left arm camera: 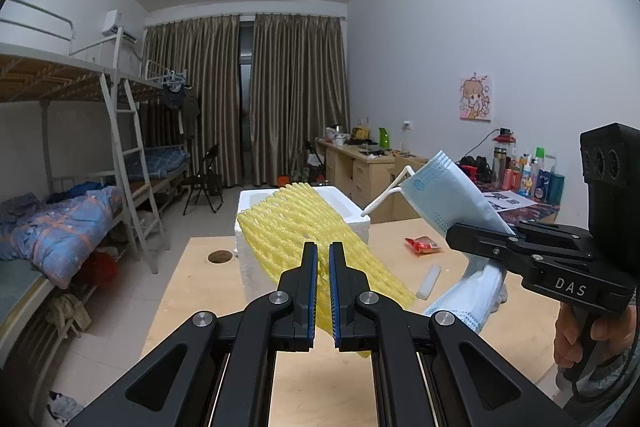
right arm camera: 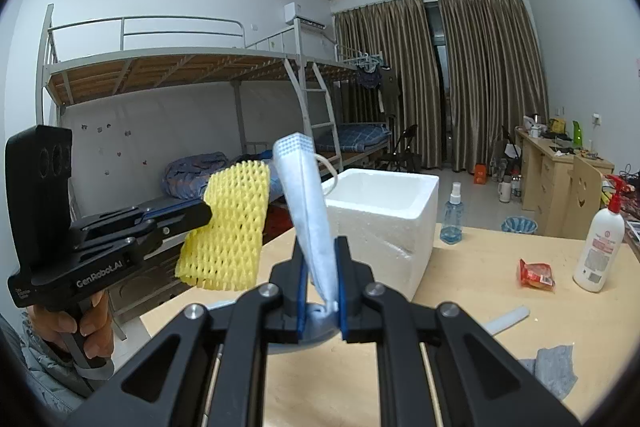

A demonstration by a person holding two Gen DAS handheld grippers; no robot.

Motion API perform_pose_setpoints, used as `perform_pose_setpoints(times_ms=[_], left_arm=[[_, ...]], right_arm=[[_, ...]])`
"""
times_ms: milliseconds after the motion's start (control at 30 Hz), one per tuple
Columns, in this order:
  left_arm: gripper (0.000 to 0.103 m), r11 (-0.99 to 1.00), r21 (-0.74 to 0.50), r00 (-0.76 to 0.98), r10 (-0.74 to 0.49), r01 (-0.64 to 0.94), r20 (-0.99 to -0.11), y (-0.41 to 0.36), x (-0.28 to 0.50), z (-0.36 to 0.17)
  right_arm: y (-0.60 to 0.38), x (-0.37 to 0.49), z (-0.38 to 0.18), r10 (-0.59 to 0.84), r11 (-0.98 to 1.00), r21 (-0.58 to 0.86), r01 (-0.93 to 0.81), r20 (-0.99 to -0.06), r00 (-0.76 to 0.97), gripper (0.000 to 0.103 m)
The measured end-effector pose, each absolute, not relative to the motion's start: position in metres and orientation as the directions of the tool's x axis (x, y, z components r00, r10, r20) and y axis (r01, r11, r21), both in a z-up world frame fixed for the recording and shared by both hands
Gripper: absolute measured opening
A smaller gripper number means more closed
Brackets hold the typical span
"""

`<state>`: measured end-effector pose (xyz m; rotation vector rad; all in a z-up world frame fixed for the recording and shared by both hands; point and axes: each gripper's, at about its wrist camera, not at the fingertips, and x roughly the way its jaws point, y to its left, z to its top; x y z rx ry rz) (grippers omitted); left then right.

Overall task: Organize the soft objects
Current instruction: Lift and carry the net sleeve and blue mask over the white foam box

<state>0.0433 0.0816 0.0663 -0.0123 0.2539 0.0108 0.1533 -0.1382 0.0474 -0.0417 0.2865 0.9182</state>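
My left gripper (left arm camera: 323,259) is shut on a yellow foam net sleeve (left arm camera: 280,227), held in the air in front of the white foam box (left arm camera: 352,213). In the right wrist view the sleeve (right arm camera: 232,227) hangs from that gripper at the left. My right gripper (right arm camera: 322,255) is shut on a stack of light blue face masks (right arm camera: 308,195), held upright above the table near the box (right arm camera: 384,223). The masks also show in the left wrist view (left arm camera: 448,195) at the right.
On the wooden table (right arm camera: 480,287) lie a red snack packet (right arm camera: 536,275), a white lotion pump bottle (right arm camera: 600,243), a clear spray bottle (right arm camera: 452,215), a white stick (right arm camera: 508,319) and a grey cloth (right arm camera: 556,371). Bunk beds stand left; desks right.
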Motion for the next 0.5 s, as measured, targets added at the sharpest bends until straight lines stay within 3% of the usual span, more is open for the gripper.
perform_pose_setpoints(times_ms=[500], left_arm=[[0.006, 1.0, -0.012, 0.972, -0.028, 0.026, -0.232, 0.097, 0.066, 0.077]], right_arm=[[-0.127, 0.167, 0.06, 0.755, 0.633, 0.078, -0.77, -0.284, 0.591, 0.015]])
